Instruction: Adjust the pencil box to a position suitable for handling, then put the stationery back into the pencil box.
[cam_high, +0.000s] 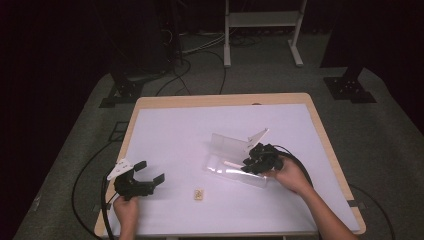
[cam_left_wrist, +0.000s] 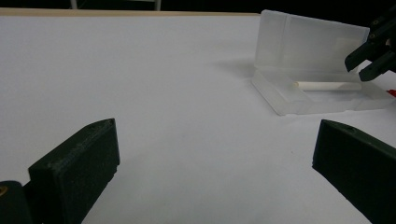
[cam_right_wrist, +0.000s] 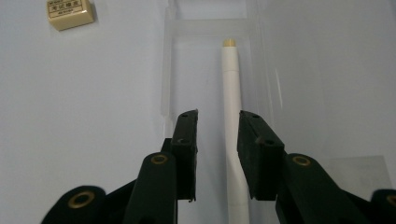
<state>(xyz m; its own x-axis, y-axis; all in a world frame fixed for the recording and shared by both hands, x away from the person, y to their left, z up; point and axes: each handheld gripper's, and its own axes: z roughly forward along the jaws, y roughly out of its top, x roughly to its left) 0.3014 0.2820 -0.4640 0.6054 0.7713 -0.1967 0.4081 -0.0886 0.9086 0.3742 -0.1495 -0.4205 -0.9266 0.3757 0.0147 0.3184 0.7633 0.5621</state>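
- Dark floor and cables are surrounding a wooden table (cam_high: 320, 131) that is carrying a white mat (cam_high: 180, 140) over nearly all of its top.
- Right of centre on the mat, a clear plastic case (cam_high: 227, 146) is lying open, its lid standing upright behind the tray.
- At the mat's near left, the left gripper (cam_high: 150, 172) is hovering with jaws spread wide and nothing between them.
- At the case's right end, the right gripper (cam_high: 248, 164) is poised over the tray, jaws partly parted and straddling a white stick.
- That white stick (cam_right_wrist: 231, 88) is lying lengthwise inside the tray.
- Near the mat's front edge, a small beige eraser (cam_high: 199, 194) is sitting alone.
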